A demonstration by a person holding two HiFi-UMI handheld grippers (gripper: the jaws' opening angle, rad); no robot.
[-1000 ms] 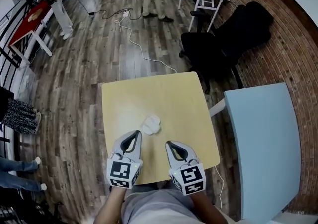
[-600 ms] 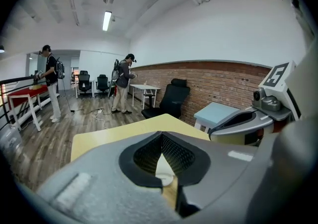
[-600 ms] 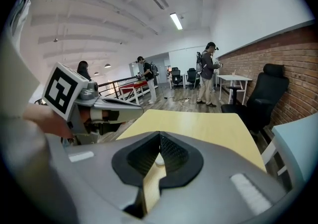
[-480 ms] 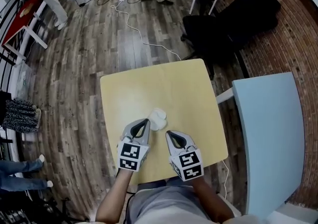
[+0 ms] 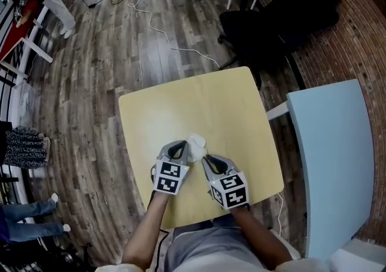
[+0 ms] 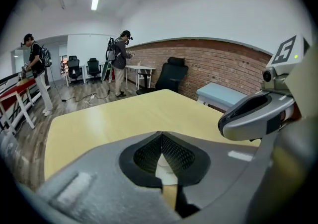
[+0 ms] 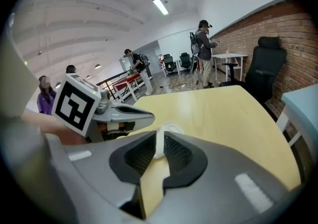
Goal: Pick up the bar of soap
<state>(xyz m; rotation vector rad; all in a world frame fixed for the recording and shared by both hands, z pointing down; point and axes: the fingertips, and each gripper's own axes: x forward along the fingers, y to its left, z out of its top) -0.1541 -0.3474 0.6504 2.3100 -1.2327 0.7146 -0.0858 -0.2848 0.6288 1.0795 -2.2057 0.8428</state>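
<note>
The left gripper (image 6: 160, 136) hangs low over the table (image 5: 199, 99), its jaws closed tip to tip with nothing held; the soap (image 5: 196, 142), a white lump near the table's middle, lies just beyond those tips; the right gripper (image 7: 159, 143) points at it from the other side, its jaws having just opened a crack; the soap shows in that gap, not gripped.

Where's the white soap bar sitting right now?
Head view: the white soap bar lies mid-table on the square yellow table, just right of the left gripper tip.
</note>
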